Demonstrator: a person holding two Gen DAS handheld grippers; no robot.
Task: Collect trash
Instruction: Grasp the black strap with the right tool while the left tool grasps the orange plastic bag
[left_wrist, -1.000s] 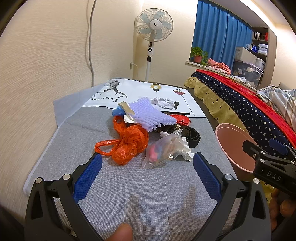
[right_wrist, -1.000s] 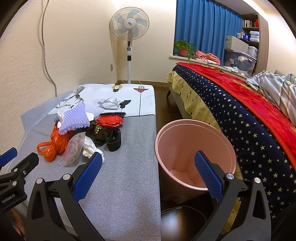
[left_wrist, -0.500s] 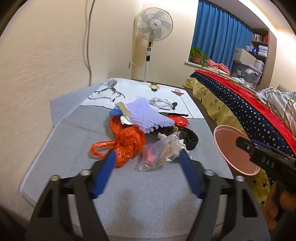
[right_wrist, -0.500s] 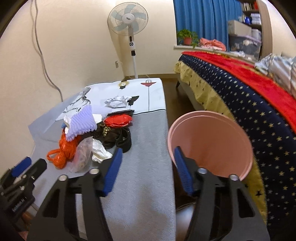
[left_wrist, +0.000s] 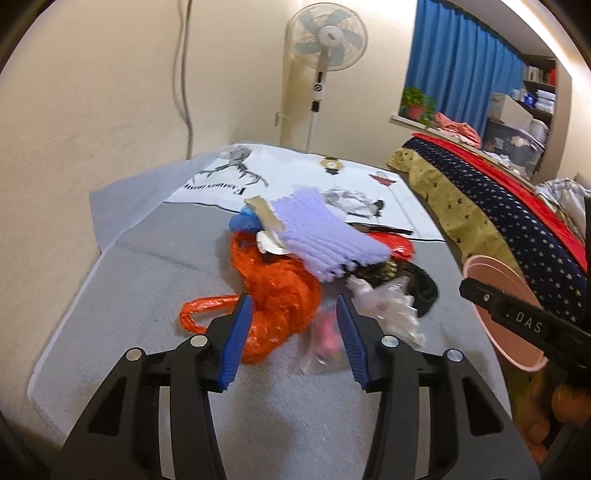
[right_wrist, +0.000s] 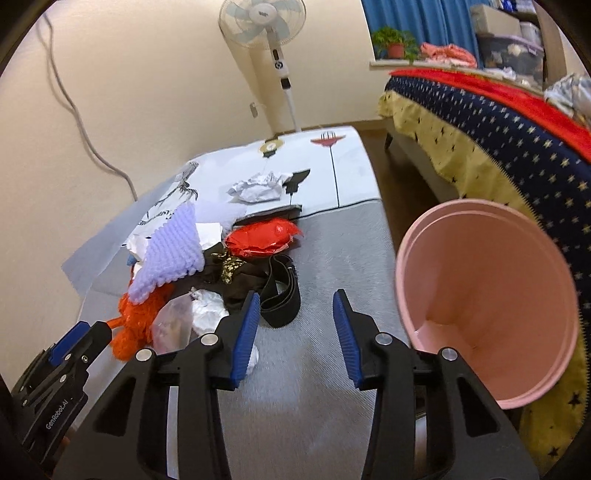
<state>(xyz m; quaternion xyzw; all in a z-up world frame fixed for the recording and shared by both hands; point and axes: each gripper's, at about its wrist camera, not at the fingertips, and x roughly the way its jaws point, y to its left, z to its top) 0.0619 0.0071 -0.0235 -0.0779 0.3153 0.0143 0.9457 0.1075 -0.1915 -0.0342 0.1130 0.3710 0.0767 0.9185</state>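
Observation:
A pile lies on the grey mat: an orange plastic bag, a clear plastic bag, a lilac knitted cloth, a red wrapper, black straps and crumpled white paper. My left gripper is open and empty, just short of the orange bag and the clear bag. My right gripper is open and empty over the mat, right of the pile. A pink bin stands tilted at the mat's right edge.
A standing fan and a wall cable are at the back. A bed with a starred navy and red cover runs along the right. A printed white sheet covers the mat's far end.
Both grippers have narrowed from wide open to partly open. My left gripper has moved forward to the orange and clear bags. My right gripper has swung left, off the bin and over the mat.

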